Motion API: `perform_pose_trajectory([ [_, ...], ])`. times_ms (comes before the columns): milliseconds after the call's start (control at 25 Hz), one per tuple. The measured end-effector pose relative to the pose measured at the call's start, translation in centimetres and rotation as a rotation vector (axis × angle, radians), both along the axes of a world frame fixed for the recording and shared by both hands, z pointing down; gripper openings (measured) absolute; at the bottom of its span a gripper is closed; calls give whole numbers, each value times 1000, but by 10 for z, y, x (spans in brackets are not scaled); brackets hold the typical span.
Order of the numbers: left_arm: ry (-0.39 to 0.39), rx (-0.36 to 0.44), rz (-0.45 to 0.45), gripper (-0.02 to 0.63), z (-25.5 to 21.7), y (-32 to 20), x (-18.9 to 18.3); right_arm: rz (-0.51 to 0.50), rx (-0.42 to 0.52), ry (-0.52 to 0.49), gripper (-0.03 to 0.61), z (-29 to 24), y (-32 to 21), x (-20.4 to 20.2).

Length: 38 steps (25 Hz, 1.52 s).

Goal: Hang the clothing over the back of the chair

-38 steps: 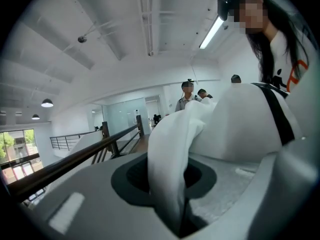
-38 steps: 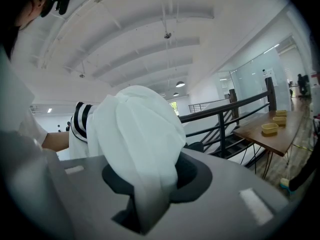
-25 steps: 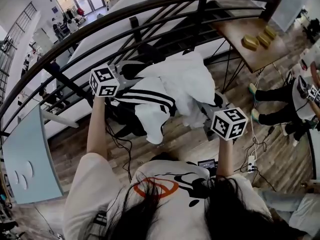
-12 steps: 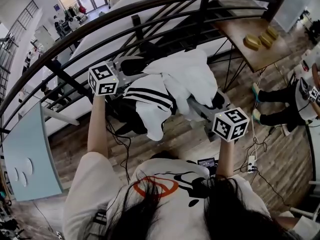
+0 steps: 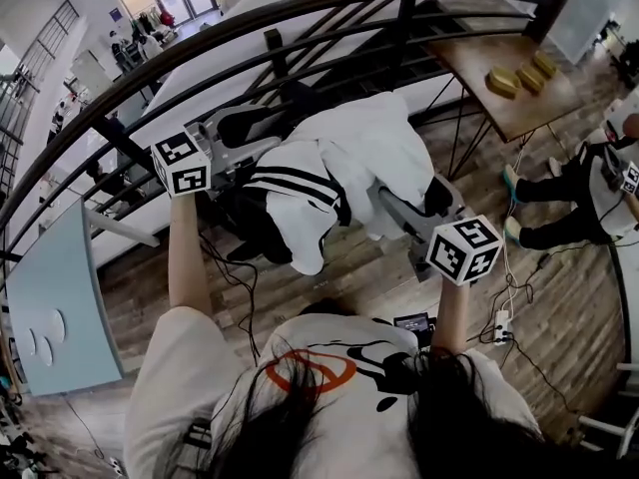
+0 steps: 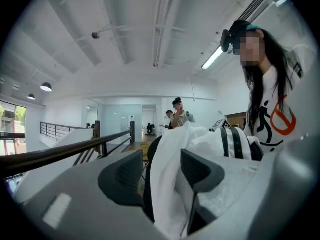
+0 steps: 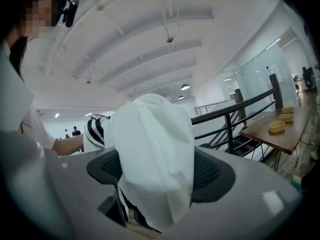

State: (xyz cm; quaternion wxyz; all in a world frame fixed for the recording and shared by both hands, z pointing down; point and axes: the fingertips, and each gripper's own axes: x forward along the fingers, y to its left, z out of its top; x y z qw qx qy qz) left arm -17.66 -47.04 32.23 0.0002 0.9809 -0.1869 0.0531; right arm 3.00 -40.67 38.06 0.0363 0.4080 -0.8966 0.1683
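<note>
Between right gripper [image 7: 160, 171] jaws: white clothing [image 5: 349, 158] is draped, not pinched; jaws are spread wide.
Left gripper [image 6: 162, 176]: spread wide too; clothing is seen loose between the jaws.
Clothing: laid over the chair [image 5: 262, 238] back, in front of both grippers.
Just changed: the clothing is let go; the left gripper is lifted a bit.
Meaning: hanging looks nearly done.

Chair [image 5: 252, 236] mostly hidden under white clothing [image 5: 369, 148]; seated person [image 5: 574, 193] cut off at head view's right edge.
</note>
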Motion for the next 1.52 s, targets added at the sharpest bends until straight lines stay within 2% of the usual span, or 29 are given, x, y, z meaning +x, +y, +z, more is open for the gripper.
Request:
perform_pose_trajectory([
  [120, 13, 39, -40, 341, -15, 5, 6, 6, 13, -11, 413, -5, 3, 3],
  [240, -49, 86, -77, 321, -26, 13, 19, 1, 28, -19, 405, -11, 7, 5],
  [400, -91, 159, -59, 321, -52, 34, 37, -19, 59, -53, 382, -26, 16, 9],
  [560, -150, 205, -57, 321, -77, 55, 55, -29, 108, -124, 317, -47, 24, 21],
  [640, -141, 218, -56, 321, -91, 67, 66, -39, 128, -156, 270, -56, 29, 27],
  [760, -85, 241, -91, 321, -110, 82, 79, -64, 149, -164, 224, -63, 38, 33],
  [960, -44, 207, -175, 308, -113, 99, 100, -97, 157, -162, 176, -63, 51, 43],
  [1200, -46, 177, -271, 298, -91, 132, 125, -157, 161, -105, 146, -54, 77, 48],
  [1320, -33, 162, -348, 287, -77, 148, 132, -186, 149, -113, 118, -52, 93, 56],
  [1520, -2, 116, -403, 287, -58, 183, 152, -244, 136, -118, 66, -46, 117, 64],
])
